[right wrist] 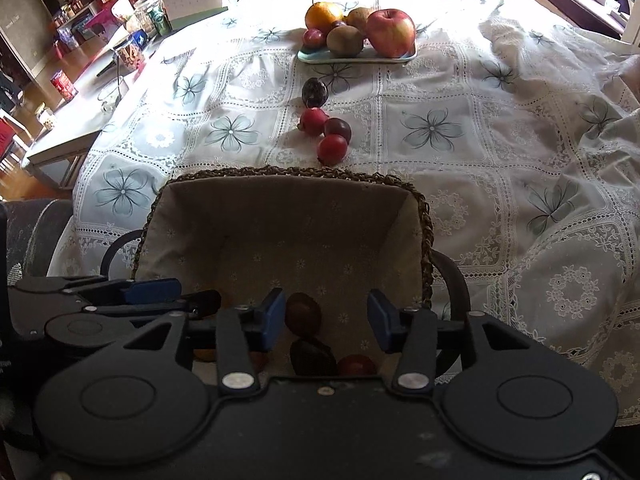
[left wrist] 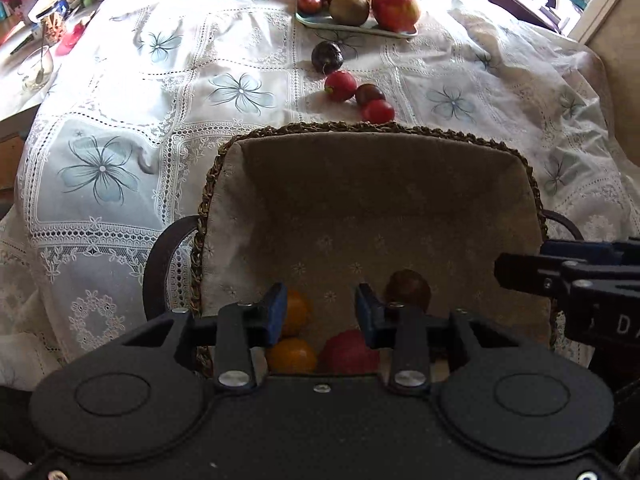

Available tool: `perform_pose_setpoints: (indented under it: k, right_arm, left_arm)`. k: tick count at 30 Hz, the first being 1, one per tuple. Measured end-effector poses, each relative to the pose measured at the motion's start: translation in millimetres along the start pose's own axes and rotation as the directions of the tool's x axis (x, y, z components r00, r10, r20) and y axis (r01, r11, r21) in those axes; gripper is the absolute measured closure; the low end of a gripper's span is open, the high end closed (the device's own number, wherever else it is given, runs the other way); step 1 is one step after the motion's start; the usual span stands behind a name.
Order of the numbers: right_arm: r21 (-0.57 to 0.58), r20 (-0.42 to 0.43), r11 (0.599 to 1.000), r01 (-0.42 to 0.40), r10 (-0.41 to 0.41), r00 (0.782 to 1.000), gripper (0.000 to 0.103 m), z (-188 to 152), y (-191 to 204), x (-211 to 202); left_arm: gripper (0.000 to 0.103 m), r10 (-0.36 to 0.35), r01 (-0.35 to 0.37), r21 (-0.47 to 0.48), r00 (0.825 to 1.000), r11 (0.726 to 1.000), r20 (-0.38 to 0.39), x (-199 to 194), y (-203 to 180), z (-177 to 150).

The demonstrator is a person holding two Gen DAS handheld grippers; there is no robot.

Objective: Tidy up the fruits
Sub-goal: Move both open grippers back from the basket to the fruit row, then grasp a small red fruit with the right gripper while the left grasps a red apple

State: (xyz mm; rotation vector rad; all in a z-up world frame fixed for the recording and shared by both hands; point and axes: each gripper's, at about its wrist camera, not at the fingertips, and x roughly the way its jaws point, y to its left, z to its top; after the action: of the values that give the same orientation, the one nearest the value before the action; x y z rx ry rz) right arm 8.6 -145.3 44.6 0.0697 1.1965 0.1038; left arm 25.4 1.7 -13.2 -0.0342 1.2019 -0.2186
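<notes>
Your left gripper (left wrist: 322,312) hangs over the near end of the lined basket (left wrist: 376,200), its fingers (left wrist: 276,312) spread apart with nothing between them. Just below them, inside the basket, you have two oranges (left wrist: 292,354), a red fruit (left wrist: 350,354) and a brownish-red fruit (left wrist: 408,290) resting on the cloth lining. Your right gripper (right wrist: 326,320) sits beside the left one over the same basket (right wrist: 288,216), fingers (right wrist: 380,320) likewise parted and empty; under it you can see a brownish-red fruit (right wrist: 303,314), a dark fruit (right wrist: 312,356) and a small red one (right wrist: 356,365).

Beyond the basket's far rim, four small fruits lie loose on the lace cloth covering the desk (right wrist: 440,128): a dark plum (right wrist: 315,93) farthest off, then a red one (right wrist: 313,121), a dark red one (right wrist: 338,129) touching it, and another red one (right wrist: 332,149) nearest the basket. Farther back, a pale green tray (right wrist: 356,58) holds a large red apple (right wrist: 390,32), two kiwis (right wrist: 345,40), an orange-coloured fruit with a stem (right wrist: 323,15) and a small red plum (right wrist: 314,37).
</notes>
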Motion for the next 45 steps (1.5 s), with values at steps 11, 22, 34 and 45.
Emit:
perform_pose_setpoints:
  k: [11, 22, 34, 45]
  right_arm:
    - [-0.025, -0.003, 0.988, 0.150, -0.150, 0.989, 0.054, 52, -2, 4]
    - [0.110, -0.024, 0.991, 0.071, -0.069, 0.997, 0.054, 132, -14, 73]
    - [0.143, -0.141, 0.986, 0.082, -0.061, 0.988, 0.054, 159, 2, 158]
    - [0.118, -0.144, 0.985, 0.123, -0.106, 0.984, 0.069, 157, 5, 183]
  left_arm:
    - [0.058, 0.033, -0.033, 0.007, 0.997, 0.999, 0.065, -18, 8, 46]
    - [0.057, 0.163, -0.157, -0.084, 0.984, 0.984, 0.078, 23, 27, 127]
    - [0.058, 0.172, -0.172, -0.088, 0.985, 0.981, -0.011, 58, 36, 142]
    - [0.058, 0.192, -0.191, -0.066, 0.981, 0.979, 0.009, 63, 37, 158]
